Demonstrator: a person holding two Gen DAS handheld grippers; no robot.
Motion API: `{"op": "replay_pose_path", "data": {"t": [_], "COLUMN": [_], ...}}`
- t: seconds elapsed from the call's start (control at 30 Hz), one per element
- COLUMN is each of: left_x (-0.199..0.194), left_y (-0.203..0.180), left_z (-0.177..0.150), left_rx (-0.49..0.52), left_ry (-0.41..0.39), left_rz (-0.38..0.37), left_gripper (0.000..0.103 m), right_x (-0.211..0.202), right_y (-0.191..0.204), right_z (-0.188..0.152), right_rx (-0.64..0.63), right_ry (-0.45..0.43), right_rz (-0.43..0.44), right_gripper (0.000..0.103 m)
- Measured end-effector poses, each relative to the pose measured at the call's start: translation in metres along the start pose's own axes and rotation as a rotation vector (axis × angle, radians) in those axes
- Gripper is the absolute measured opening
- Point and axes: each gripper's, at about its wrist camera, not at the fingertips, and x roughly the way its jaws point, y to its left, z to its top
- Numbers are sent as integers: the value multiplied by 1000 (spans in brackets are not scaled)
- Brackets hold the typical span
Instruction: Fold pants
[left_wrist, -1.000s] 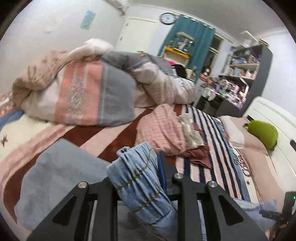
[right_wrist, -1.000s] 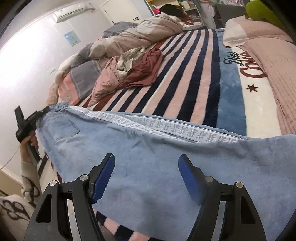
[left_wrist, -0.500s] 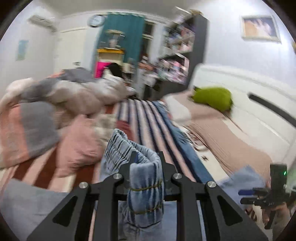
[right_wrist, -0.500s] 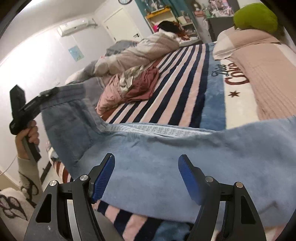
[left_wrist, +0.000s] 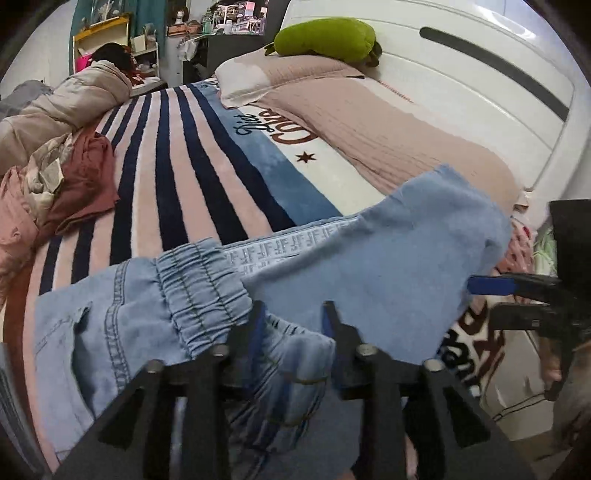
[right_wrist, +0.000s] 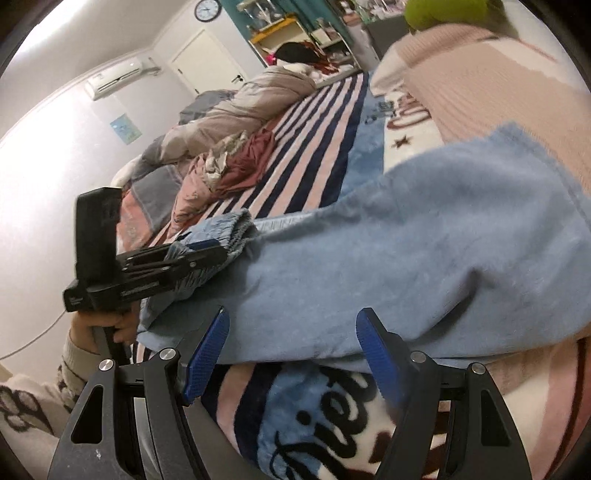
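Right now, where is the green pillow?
In the left view the green pillow lies at the head of the bed, on the pink quilt against the white headboard.

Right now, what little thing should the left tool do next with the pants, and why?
Probably let go fully and back away. The left tool is opening, with the waistband between its pads but already brought over onto the pants lying on the bed. The right tool is open with nothing between its pads.
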Motion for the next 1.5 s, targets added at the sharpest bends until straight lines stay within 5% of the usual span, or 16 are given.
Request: {"op": "replay_pose_path", "data": {"t": [0.07,0.17,0.4,0.67,0.8,0.97,1.03,1.13,1.5], "left_x": [-21,-59,-121,-120,-108,-97,-96,-96,-98], "left_y": [3,14,73,134,153,163,166,169,156], "left_z": [-3,-11,-50,-100,-112,-118,-119,-121,-112], "left_rx": [-10,-28,-151,-310,-360,-382,-384,-386,-360], "left_ry": [-40,-105,-232,-243,-233,-235,-237,-239,-259], "left_rz": [-21,-29,125,230,205,175,166,163,130], "left_gripper": [56,57,61,61,61,61,61,61,61], "right_x": [9,27,85,163,173,190,195,192,116], "right_y": [3,16,59,77,80,87,89,92,97], "right_z": [2,11,31,27,28,27,28,33,57], "right_rx": [1,-10,-35,-13,7,17,41,33,-61], "right_ry": [13,30,103,273,284,323,326,285,123], "right_rz": [17,58,174,158,211,270,300,283,142], "right_gripper": [69,73,76,78,78,63,39,23,17]}}
